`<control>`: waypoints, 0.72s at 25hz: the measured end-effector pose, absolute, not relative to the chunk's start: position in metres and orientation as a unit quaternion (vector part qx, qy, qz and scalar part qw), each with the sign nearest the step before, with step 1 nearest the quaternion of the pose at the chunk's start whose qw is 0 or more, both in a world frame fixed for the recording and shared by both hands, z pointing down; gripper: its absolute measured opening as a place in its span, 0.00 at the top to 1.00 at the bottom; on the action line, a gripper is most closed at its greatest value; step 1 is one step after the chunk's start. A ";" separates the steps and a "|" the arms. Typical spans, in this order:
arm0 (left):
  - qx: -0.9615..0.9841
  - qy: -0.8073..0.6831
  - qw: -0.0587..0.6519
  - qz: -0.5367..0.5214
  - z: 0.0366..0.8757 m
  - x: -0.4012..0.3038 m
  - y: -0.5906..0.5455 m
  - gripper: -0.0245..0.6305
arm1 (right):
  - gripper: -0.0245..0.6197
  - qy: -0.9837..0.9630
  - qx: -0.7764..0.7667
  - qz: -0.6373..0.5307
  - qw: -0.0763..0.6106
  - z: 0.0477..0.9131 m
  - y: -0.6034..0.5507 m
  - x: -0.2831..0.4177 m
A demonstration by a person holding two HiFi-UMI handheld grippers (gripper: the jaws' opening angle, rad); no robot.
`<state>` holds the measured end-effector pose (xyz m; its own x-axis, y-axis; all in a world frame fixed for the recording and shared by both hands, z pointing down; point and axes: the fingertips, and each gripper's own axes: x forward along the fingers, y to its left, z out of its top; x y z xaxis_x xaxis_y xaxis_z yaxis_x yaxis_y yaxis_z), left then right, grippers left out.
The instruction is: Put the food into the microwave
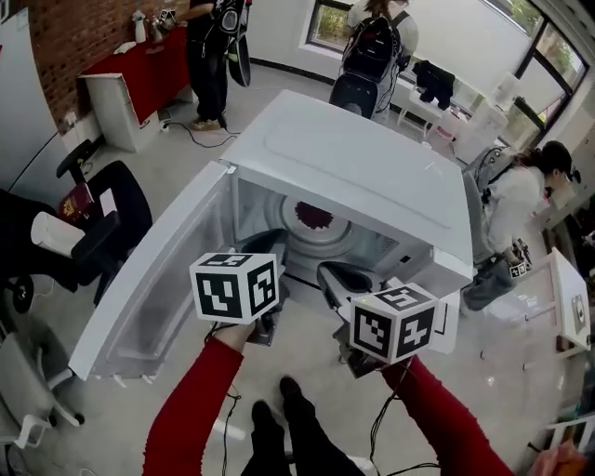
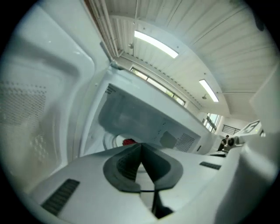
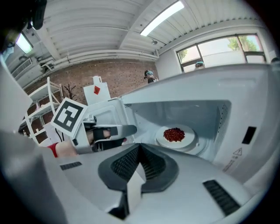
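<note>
sleeves (image 1: 191,414) in red show at the bottom of the head view, and each hand holds a tool. the left gripper (image 2: 141,148) is squeezed shut with nothing in it. the right gripper (image 3: 139,151) is squeezed shut with nothing in it too. both sit just in front of the microwave (image 1: 372,172), near its open mouth. the door (image 1: 149,297) hangs wide open on the left side. inside, the food (image 3: 174,134) is a little heap of red bits. it sits on a white plate (image 3: 189,140) on the round tray, well behind the tips of both tools. so the food looks to be in place, and i think the job left is to shut the door. to do that well, both tools should come all the way out of the opening first so nothing gets pinched. then the left tool can go round to the outer side of the door. it can push slowly near the far edge, not near the hinge, until the door meets the box. a soft push is best so the plate does not slide. far behind, people (image 1: 372,46) stand by the windows (image 1: 330,23).
</note>
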<state>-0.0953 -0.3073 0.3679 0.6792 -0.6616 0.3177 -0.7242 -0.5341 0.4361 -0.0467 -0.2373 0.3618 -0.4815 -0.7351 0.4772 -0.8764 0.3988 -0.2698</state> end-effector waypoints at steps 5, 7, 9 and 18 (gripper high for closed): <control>0.892 -0.361 0.271 0.038 0.350 -0.095 -0.260 0.95 | 0.94 -0.839 0.479 0.239 0.096 0.338 -0.210 -0.047; 0.899 -0.356 0.252 0.041 0.340 -0.096 -0.243 0.95 | 0.94 -0.842 0.477 0.239 0.078 0.329 -0.196 -0.044; 0.907 -0.350 0.230 0.045 0.329 -0.099 -0.227 0.95 | 0.94 -0.844 0.478 0.236 0.061 0.319 -0.182 -0.041; 0.923 -0.336 0.182 0.044 0.313 -0.108 -0.154 0.95 | 0.94 -0.842 0.484 0.241 0.009 0.308 -0.113 -0.022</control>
<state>-0.1084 -0.1543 0.3128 0.7705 -0.6039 0.2039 -0.6361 -0.7079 0.3070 -0.0224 -0.1128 0.3081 -0.5322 -0.8096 0.2476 -0.8181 0.4165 -0.3966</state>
